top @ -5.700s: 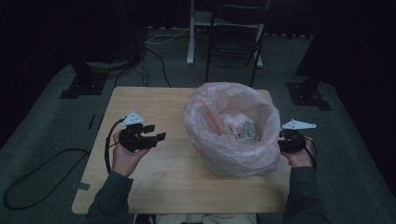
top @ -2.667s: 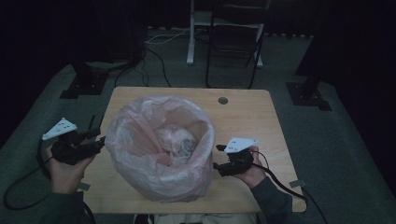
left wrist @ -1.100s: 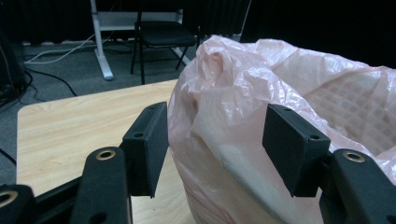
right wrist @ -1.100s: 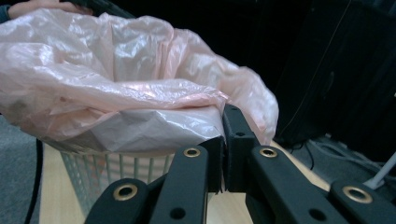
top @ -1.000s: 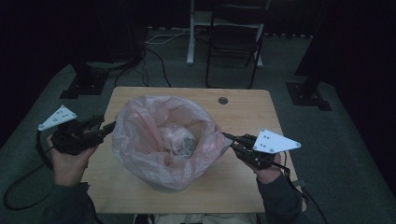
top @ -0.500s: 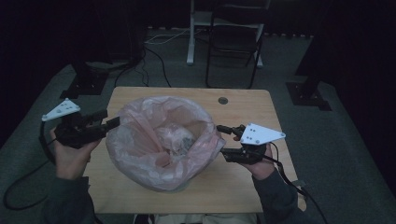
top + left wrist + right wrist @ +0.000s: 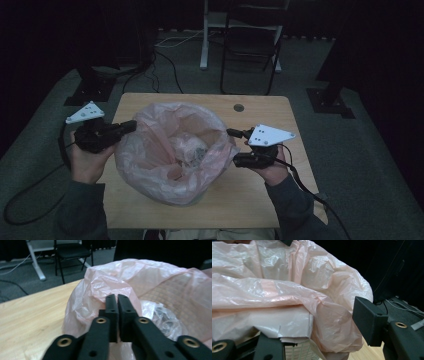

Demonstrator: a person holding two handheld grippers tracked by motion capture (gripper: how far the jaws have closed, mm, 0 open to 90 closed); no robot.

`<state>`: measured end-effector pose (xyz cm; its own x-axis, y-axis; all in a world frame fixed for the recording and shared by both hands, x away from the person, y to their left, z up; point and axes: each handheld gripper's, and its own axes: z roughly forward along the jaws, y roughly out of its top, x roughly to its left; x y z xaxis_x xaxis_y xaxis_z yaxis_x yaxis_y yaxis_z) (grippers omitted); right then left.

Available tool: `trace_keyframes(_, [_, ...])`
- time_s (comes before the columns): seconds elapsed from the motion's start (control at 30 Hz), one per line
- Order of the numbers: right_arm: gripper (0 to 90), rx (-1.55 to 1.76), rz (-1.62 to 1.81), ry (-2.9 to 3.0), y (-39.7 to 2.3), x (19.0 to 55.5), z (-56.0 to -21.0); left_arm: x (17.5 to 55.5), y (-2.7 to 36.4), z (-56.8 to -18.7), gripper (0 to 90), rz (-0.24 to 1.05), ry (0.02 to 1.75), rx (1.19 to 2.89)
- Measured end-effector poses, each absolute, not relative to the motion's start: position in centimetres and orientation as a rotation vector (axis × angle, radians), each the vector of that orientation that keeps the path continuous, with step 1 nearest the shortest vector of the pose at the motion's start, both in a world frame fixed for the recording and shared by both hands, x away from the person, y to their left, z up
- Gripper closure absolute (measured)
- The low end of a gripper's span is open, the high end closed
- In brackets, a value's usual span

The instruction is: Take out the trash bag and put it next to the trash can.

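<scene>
Scanning left to right: left gripper [image 7: 112, 131] sits at the bag's 9 o'clock edge, fingers [image 7: 111, 307] clenched together with pink film apparently pinched between them — in the left gripper view the tips press into the rim fold, though the actual bite is hidden behind the pads.

Pink plastic bag [image 7: 172, 150] is mid-table [image 7: 280, 200], mouth open upward, lining what looks like a white lattice basket [image 7: 297, 350] — mesh shows under the liner in the right gripper view. Crumpled clear plastic [image 7: 192, 150] lies inside, near the bottom. Small dark round spot [image 7: 238, 107] on the table at the bag's 1 o'clock, well apart.

Right gripper [image 7: 235, 147] is at the bag's 3 o'clock, fingers released and spread wide, straddling the rim: one finger [image 7: 368, 320] outside the liner, the other low at the frame's bottom edge. Nothing is gripped on that side.

Key relation: the rim runs crosswise between the right fingers, just ahead of them — the bag lies toward 9 o'clock from that hand. My read is that closing right there would catch the rim opposite the left hold. Risk: thin film slipping out or tearing.
</scene>
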<state>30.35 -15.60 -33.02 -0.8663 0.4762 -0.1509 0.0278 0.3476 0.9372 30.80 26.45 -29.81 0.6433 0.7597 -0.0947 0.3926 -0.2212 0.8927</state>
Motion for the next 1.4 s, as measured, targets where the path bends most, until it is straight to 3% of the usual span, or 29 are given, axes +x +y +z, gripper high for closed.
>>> trace_keyframes(0.47, [40.8,0.439,1.521,2.211,-15.2,31.3,-31.1,29.8,26.5,-26.7,89.6,0.501,0.849,1.754])
trace_keyframes(0.73, [39.9,0.437,1.488,2.281,-14.3,31.8,-31.7,30.1,25.1,-27.4,89.6,0.434,0.813,1.814])
trace_keyframes(1.4, [34.2,0.391,1.463,2.402,-10.2,33.6,-31.3,30.2,20.7,-26.4,89.6,0.425,0.678,1.897])
